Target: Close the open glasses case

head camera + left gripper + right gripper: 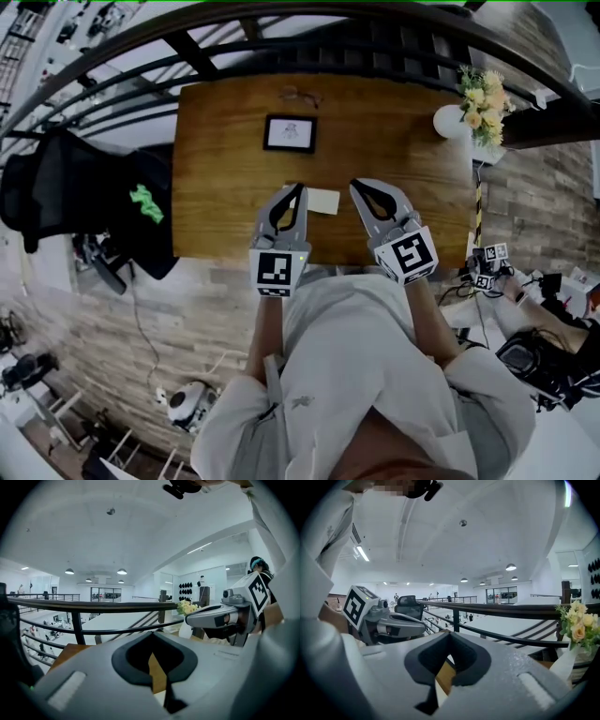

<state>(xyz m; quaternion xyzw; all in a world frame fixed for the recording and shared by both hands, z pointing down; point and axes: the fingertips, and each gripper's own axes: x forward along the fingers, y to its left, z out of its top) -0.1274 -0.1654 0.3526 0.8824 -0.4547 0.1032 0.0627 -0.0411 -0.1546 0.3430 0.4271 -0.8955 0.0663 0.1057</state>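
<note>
The pale glasses case (323,201) lay on the wooden desk (225,169) near its front edge, between the two grippers. The left gripper (298,190) covered the left end of the case, and the right gripper (357,187) was just beside its right end. The jaws of both were pressed together, with nothing between them. A small frame (290,133) lay further back.
</note>
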